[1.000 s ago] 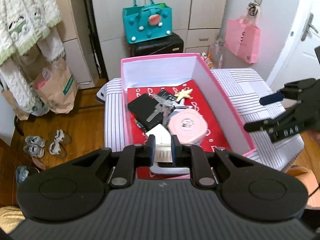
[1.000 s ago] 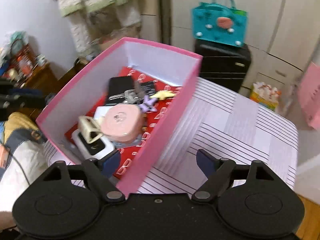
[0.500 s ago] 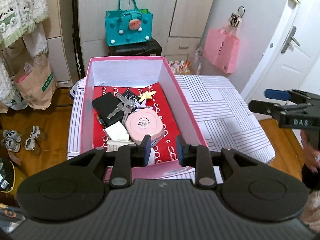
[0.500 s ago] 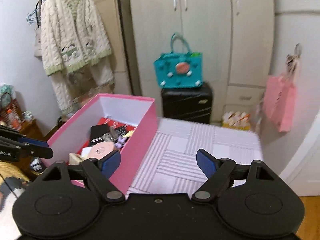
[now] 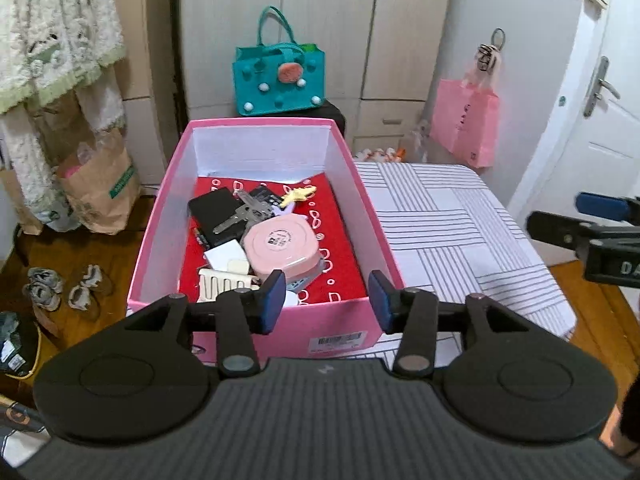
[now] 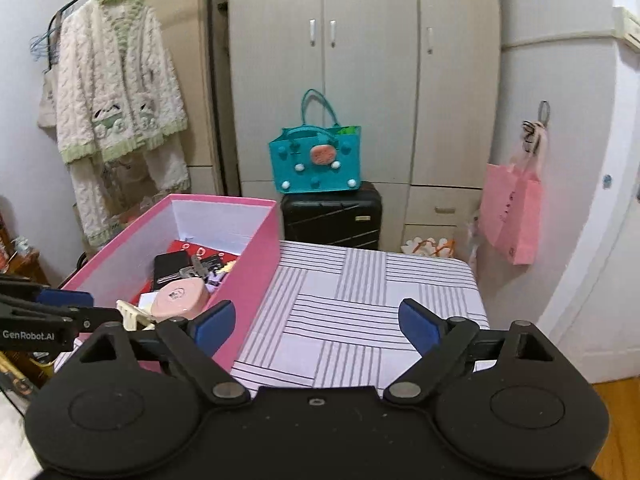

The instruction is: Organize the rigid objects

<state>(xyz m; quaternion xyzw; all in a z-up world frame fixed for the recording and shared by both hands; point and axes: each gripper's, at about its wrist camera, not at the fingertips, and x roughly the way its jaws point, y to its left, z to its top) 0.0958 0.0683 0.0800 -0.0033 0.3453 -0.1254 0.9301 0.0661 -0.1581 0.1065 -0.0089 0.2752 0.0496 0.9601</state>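
While the small things sit in the pink box (image 5: 256, 322) on the striped table (image 5: 452, 220), left gripper (image 5: 327, 300) is opening w/ nothing inside; right gripper (image 6: 316, 322) is wide, empty (opening too). Sorting looks done; next, prob. pull hands back.

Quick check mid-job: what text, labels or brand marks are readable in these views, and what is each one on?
"GenRobot.AI": white lettering on the left gripper, seen from the right wrist view.
"DA", cut off by the frame edge: on the right gripper, seen from the left wrist view.
Barcode sticker on the pink box: too small to read.
Print on the round pink case: blurred.
Green print on the brown paper bag: unreadable.
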